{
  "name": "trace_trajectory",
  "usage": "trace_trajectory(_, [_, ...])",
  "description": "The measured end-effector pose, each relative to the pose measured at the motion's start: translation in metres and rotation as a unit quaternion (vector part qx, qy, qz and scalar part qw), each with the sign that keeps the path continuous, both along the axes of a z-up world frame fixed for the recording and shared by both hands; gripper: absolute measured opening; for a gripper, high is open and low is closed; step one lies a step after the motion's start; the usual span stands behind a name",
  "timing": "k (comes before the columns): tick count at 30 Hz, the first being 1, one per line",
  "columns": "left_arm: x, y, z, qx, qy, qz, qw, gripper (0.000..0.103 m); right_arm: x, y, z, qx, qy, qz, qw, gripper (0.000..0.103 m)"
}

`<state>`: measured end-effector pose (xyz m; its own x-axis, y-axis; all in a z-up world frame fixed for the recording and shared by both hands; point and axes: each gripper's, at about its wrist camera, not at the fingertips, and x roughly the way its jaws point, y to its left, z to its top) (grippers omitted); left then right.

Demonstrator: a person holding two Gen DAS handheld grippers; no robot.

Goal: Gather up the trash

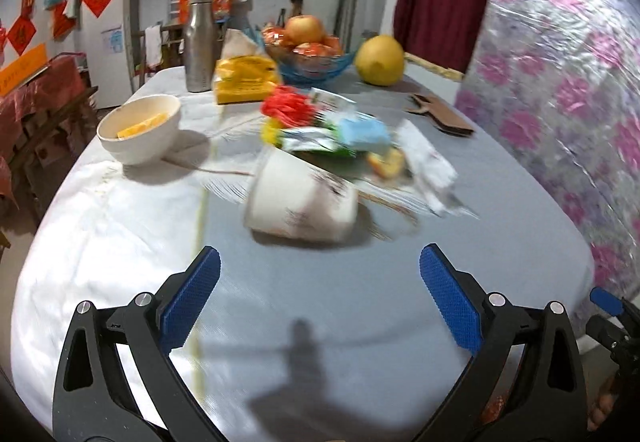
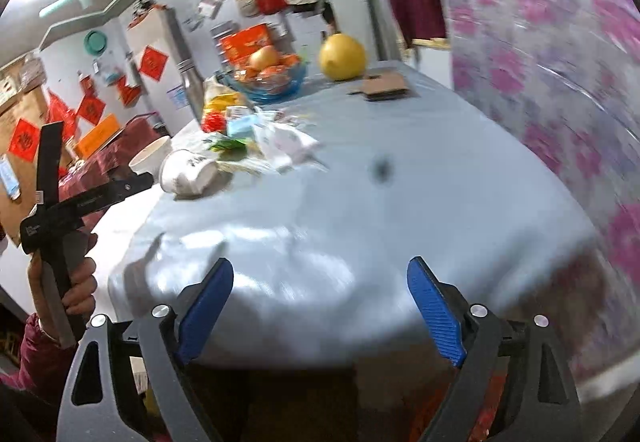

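A tipped white paper cup (image 1: pixel 304 202) lies on the grey tablecloth (image 1: pixel 320 314), in front of a heap of trash (image 1: pixel 340 130): red and yellow wrappers, a blue packet, green packets, crumpled white paper (image 1: pixel 428 166) and a fruit scrap. My left gripper (image 1: pixel 320 266) is open and empty, short of the cup. In the right wrist view the cup (image 2: pixel 188 172) and the trash heap (image 2: pixel 256 134) sit far left. My right gripper (image 2: pixel 320 278) is open and empty over the table's near edge. A hand (image 2: pixel 76 282) holds the left gripper's handle at the left.
A white bowl (image 1: pixel 138 128) with yellow pieces stands left. Behind the trash are a steel bottle (image 1: pixel 200 42), a yellow pack (image 1: pixel 244 80), a blue fruit bowl (image 1: pixel 316 60), a yellow pomelo (image 1: pixel 380 60) and cardboard pieces (image 1: pixel 440 114). A floral-wrapped wall (image 1: pixel 560 82) bounds the right.
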<state>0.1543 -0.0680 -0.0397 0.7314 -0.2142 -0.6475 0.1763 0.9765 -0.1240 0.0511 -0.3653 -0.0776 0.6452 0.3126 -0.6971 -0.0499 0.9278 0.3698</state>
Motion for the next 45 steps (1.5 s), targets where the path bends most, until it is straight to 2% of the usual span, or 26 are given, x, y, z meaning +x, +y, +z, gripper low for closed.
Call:
trace_trajectory(4, [0.026,-0.001,-0.004,0.005,0.014,-0.006,0.9999,0.096,0.05,0.017,0.002,0.004,0.007,0.025,1.0,0.089])
trace_trajectory(12, [0.077,-0.02,-0.022,0.058,0.051,-0.023,0.9967,0.096,0.125,0.038,-0.008,0.012,0.017,0.055,0.998,0.09])
trace_trajectory(14, [0.086,-0.02,-0.028,0.061,0.067,-0.023,0.9957,0.096,0.143,0.046,-0.014,0.01,0.022,0.06,0.998,0.09])
trace_trajectory(17, [0.095,-0.016,-0.035,0.054,0.077,-0.022,0.9953,0.094,0.163,0.052,-0.023,0.013,0.031,0.066,0.997,0.09])
trace_trajectory(19, [0.097,-0.013,-0.039,0.049,0.079,-0.022,0.9954,0.087,0.179,0.059,-0.028,0.012,0.038,0.073,0.997,0.09])
trace_trajectory(22, [0.096,-0.005,-0.042,0.024,0.074,-0.022,0.9967,0.086,0.193,0.07,-0.032,0.003,0.04,0.08,0.996,0.09])
trace_trajectory(33, [0.093,0.002,-0.032,-0.009,0.041,-0.03,0.9987,0.085,0.222,0.088,-0.047,-0.057,0.059,0.079,0.993,0.09])
trace_trajectory(34, [0.092,0.002,-0.031,-0.011,0.039,-0.031,0.9987,0.085,0.221,0.089,-0.048,-0.06,0.059,0.08,0.993,0.088])
trace_trajectory(36, [0.09,0.002,-0.03,-0.013,0.033,-0.031,0.9989,0.085,0.219,0.092,-0.049,-0.064,0.062,0.084,0.992,0.073])
trace_trajectory(37, [0.09,0.002,-0.03,-0.013,0.031,-0.032,0.9989,0.085,0.218,0.093,-0.05,-0.064,0.065,0.086,0.992,0.056])
trace_trajectory(38, [0.089,0.002,-0.029,-0.013,0.03,-0.032,0.999,0.085,0.216,0.093,-0.051,-0.062,0.069,0.09,0.992,0.033])
trace_trajectory(40, [0.087,0.002,-0.028,-0.016,0.026,-0.032,0.999,0.085,0.211,0.089,-0.052,-0.051,0.074,0.088,0.992,0.002])
trace_trajectory(45, [0.078,0.006,-0.023,-0.028,0.015,-0.027,0.9991,0.085,0.181,0.071,-0.028,-0.023,0.043,0.061,0.997,0.002])
